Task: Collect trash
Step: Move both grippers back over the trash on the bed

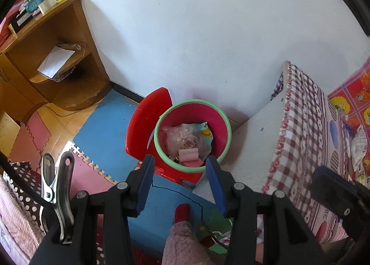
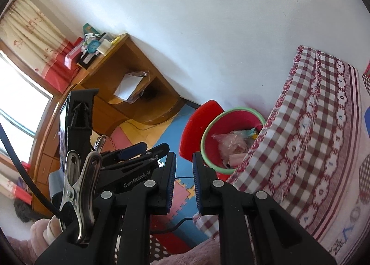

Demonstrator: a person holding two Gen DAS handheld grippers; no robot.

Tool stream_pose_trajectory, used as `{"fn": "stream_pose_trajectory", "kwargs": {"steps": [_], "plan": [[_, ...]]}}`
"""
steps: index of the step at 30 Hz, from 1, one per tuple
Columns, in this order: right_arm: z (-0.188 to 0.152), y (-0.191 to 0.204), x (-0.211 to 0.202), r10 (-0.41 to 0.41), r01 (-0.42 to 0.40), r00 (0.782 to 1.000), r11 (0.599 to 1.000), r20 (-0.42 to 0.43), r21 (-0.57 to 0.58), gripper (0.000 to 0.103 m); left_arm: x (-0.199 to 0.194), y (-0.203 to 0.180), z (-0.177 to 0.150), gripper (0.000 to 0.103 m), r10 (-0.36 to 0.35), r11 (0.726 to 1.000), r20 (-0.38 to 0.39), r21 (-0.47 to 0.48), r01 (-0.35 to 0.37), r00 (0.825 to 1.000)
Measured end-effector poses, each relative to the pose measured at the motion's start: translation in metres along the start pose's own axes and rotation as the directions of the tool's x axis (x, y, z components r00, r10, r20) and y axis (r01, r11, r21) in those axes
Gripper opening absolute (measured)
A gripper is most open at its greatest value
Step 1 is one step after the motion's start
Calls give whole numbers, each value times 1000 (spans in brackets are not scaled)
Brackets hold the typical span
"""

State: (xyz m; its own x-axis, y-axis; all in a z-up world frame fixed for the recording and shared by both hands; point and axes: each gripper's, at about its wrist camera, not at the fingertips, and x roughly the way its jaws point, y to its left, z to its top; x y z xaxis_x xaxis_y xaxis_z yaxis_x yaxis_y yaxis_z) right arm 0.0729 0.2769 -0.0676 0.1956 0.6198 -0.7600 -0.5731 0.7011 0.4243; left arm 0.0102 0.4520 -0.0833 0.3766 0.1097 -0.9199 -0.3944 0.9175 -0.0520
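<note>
A: Red plastic is seen in the left wrist view?
B: Yes. A red bin with a green rim stands on the floor by the wall, trash inside. The left gripper is held above it, jaws wide apart, nothing gripped.
A: And the right wrist view?
B: The bin is half hidden by the checked bedspread. The right gripper is seen with jaws narrowly parted, nothing held.

The trash bin is set on the floor against the wall. A chair stands just left of the bin, touching it. The bed lies right of the bin. Crumpled wrappers are held inside the bin. A wooden desk is placed well left of the bin, with an alarm clock on its tabletop.
</note>
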Motion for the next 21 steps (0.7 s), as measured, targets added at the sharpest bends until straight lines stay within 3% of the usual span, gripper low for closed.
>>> {"fn": "stream_pose_trajectory", "kwargs": {"steps": [21], "plan": [[-69, -22, -101, -16, 12, 998, 999, 69, 51, 16, -61, -65, -53, 48, -32, 996, -4, 78, 32, 999]]}}
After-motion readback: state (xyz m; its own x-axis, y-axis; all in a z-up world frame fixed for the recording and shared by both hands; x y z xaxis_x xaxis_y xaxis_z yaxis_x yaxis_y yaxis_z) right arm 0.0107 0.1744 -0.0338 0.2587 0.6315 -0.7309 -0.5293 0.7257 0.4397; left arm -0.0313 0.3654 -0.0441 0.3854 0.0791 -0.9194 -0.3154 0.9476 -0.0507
